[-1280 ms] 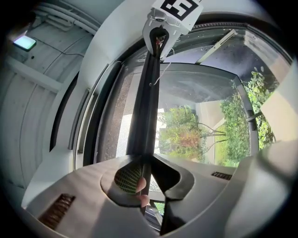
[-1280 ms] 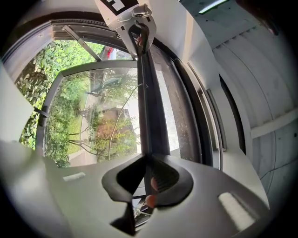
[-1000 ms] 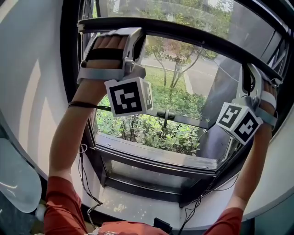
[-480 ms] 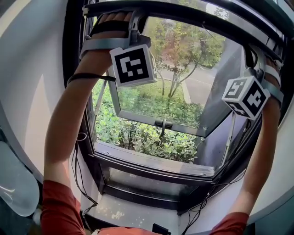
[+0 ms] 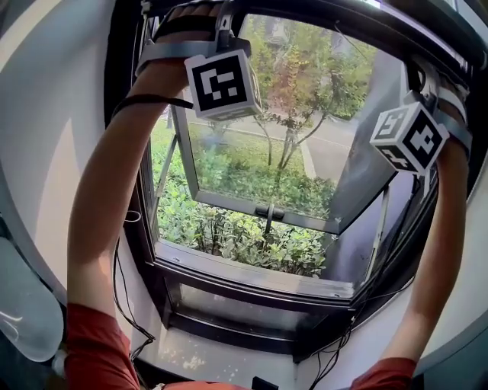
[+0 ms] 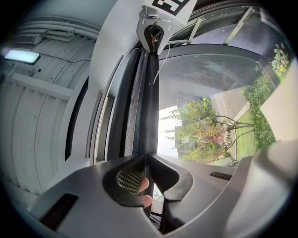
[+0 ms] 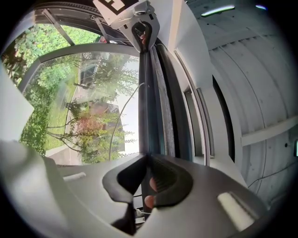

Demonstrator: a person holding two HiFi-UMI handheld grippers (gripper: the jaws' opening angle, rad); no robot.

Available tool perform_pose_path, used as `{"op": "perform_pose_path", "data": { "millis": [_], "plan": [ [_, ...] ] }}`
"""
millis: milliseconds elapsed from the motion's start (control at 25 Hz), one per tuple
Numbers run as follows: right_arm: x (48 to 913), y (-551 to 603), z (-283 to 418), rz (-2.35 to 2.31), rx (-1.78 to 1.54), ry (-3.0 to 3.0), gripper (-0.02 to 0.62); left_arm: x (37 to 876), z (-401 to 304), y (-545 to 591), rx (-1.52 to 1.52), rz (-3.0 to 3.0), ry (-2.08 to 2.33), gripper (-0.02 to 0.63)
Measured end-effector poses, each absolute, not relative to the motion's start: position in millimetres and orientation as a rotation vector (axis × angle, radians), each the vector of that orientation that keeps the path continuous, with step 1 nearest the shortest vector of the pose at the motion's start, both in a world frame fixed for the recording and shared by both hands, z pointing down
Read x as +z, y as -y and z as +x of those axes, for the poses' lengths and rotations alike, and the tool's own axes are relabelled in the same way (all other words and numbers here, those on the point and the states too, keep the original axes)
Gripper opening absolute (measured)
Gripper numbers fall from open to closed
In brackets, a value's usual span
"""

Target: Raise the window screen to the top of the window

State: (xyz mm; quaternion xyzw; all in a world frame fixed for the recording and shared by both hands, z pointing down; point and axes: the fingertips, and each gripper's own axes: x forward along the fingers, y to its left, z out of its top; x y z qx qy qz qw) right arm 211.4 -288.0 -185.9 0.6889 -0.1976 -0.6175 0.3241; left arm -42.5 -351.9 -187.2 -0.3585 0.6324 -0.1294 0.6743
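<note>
Twice clamped in the head view: left tool (image 5: 223,23) at upper left and right tool (image 5: 424,76) at upper right, both on the screen bar (image 5: 335,17) along the frame's top, above the open window sash (image 5: 259,204).

Left gripper view: pinched on the screen bar (image 6: 149,102), just tightened, bar rising up centre frame.

Right gripper view: likewise gripping, just closed further, bar between the tips.

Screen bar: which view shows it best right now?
Left gripper view: a long stretch of the screen bar runs up mid-picture. Right gripper view shows much the same; head view barely catches it at the top edge.
</note>
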Motion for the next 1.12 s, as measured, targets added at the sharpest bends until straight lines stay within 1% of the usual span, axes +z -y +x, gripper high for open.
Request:
{"op": "perform_pose_path", "data": {
  "millis": [720,1120],
  "plan": [
    [-249,292,210,1.838,-1.624,0.431,0.041,-250,-46,353,-0.256,-0.724,-1.491,0.038],
    [-253,290,210,1.863,-1.627,0.425,0.041,-251,-46,353,-0.268,-0.749,-1.492,0.038]
  ]
}}
